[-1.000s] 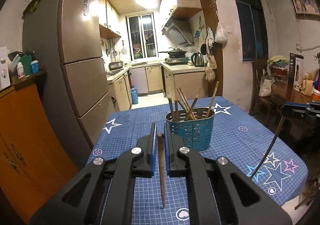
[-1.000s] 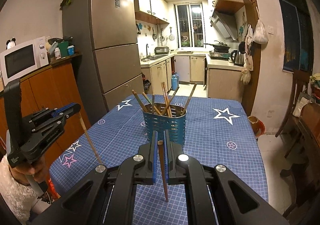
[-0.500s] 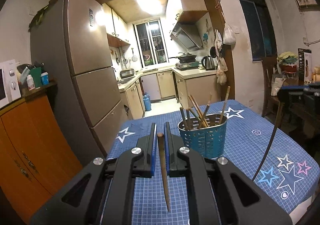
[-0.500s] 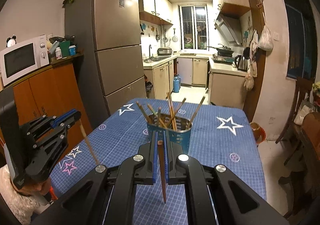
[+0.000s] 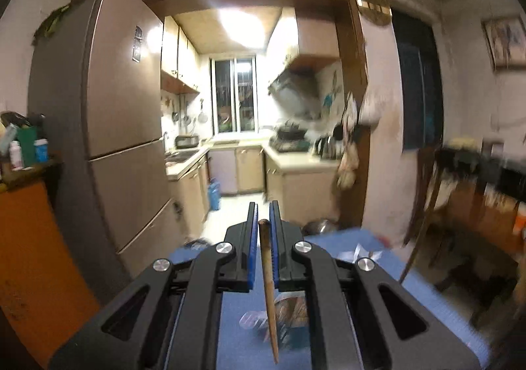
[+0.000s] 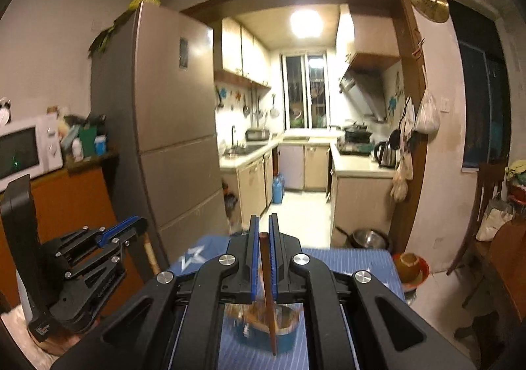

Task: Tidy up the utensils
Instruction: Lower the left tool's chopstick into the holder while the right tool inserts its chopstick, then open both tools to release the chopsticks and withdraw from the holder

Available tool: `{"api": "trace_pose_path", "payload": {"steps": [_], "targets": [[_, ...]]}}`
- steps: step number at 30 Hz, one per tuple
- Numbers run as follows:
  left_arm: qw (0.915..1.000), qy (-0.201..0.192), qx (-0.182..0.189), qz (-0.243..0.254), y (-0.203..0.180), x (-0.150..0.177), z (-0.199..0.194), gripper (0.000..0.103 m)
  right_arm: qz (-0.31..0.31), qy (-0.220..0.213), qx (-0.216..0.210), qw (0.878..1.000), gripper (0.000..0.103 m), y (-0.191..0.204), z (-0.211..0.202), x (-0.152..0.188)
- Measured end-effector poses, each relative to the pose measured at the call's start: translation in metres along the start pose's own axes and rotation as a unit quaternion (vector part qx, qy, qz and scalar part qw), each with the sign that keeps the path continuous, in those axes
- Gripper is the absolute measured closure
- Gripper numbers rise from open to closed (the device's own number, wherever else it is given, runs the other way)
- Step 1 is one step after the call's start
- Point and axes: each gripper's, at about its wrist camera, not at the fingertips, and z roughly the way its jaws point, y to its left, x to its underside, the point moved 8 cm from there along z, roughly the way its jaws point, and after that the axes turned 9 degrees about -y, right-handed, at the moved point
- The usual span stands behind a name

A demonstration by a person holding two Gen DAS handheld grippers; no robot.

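- Left gripper (image 5: 263, 222) was clamped on a wooden chopstick (image 5: 268, 284); the blue-lined jaws pinched its thick end and the thin end hung down toward the near edge of the view.
- Under that chopstick, a blurred teal utensil holder (image 5: 289, 320) showed between the gripper arms, standing on the blue star-print tablecloth (image 5: 411, 297). Motion blur was too heavy to make out what it held.
- Right gripper (image 6: 262, 230) was clamped on a darker chopstick (image 6: 268, 291), held the same way: thick end between the jaws, tip pointing down.
- In the right wrist view, that tip sat in front of the teal utensil holder (image 6: 263, 330), which was blurred, with brown sticks inside it. Could not tell whether the tip was inside the rim or just above it.
- In the right wrist view, the left gripper (image 6: 138, 228) appeared at the left, beside the table edge, with its light chopstick (image 6: 149, 253) slanting down from the jaws.
- Tablecloth (image 6: 361, 268) ran to the far table edge.
- Beyond it, a tall fridge (image 6: 174, 127) stood on the left.
- A microwave (image 6: 26, 150) sat on an orange cabinet at far left.
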Motion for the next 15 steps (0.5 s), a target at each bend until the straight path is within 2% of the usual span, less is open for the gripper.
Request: {"api": "trace_pose_path", "payload": {"steps": [3, 6, 10, 15], "targets": [[0.9997, -0.022, 0.005, -0.008, -0.002, -0.012, 0.024, 0.098, 0.003, -0.012, 0.005, 1.000, 0.096, -0.005, 0.024, -0.007], [0.9995, -0.032, 0.005, -0.003, -0.007, -0.012, 0.050, 0.098, 0.006, -0.009, 0.011, 1.000, 0.096, -0.012, 0.055, 0.003], [0.9995, -0.019, 0.023, -0.009, -0.015, 0.012, 0.084, 0.098, 0.014, 0.000, 0.018, 1.000, 0.096, -0.019, 0.087, 0.023], [0.9993, 0.017, 0.032, -0.005, -0.020, 0.059, 0.115, 0.098, 0.029, 0.016, 0.015, 0.999, 0.096, -0.028, 0.117, 0.054]]}}
